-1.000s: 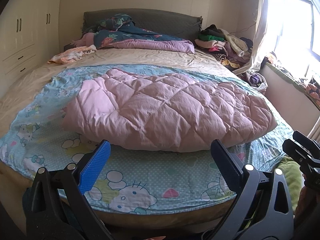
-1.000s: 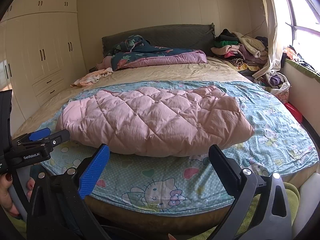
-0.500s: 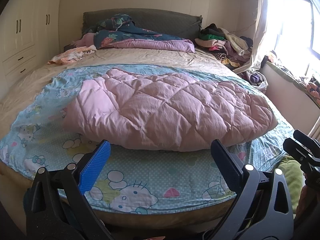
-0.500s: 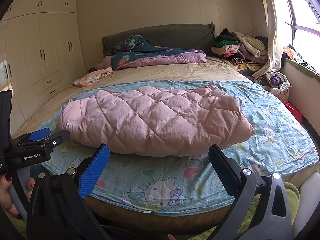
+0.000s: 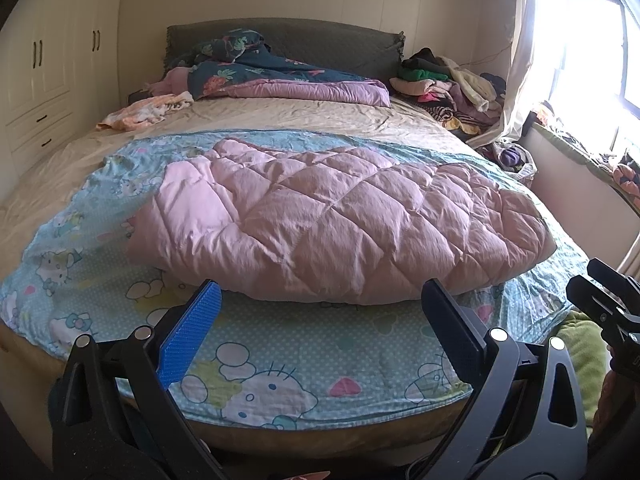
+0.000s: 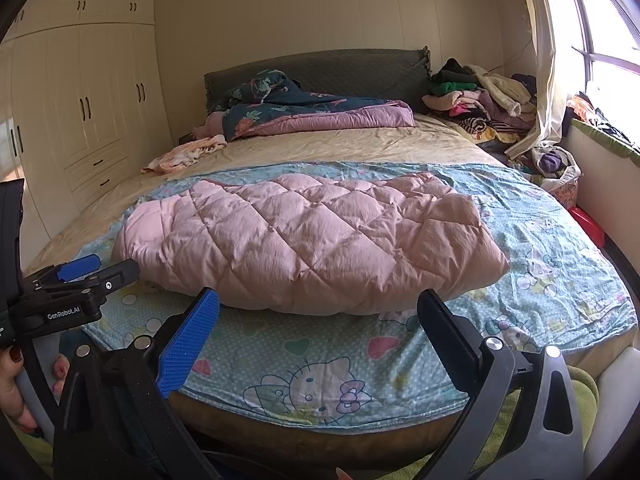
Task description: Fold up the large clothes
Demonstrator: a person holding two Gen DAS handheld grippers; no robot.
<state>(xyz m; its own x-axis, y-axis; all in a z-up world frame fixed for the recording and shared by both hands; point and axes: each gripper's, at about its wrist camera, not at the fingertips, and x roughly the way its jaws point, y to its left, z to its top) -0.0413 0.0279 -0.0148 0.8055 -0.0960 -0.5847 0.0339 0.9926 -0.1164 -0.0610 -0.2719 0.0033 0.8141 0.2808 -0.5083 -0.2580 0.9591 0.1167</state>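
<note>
A pink quilted garment [image 5: 340, 224] [image 6: 304, 244] lies folded in a long puffy bundle across a light-blue cartoon-print sheet [image 5: 280, 352] [image 6: 540, 248] on the bed. My left gripper [image 5: 320, 300] is open just short of the bundle's near edge, at the foot of the bed, with nothing between its fingers. My right gripper [image 6: 318, 300] is open too, a little before the same near edge, empty. In the right wrist view the left gripper [image 6: 80, 280] shows at the left, held by a hand [image 6: 16, 392]. The right gripper's tips [image 5: 600, 292] show at the right edge of the left wrist view.
A dark floral duvet [image 6: 304, 112] and a peach cloth [image 6: 188, 154] lie near the headboard [image 6: 320, 72]. A heap of clothes [image 6: 484, 100] sits at the bed's far right by the curtain. White wardrobes [image 6: 80, 120] line the left wall. A red object [image 6: 586, 224] is on the floor at right.
Almost nothing differs: both views have shifted very slightly, and both grippers stay open and empty at the foot of the bed. The pink bundle has not moved.
</note>
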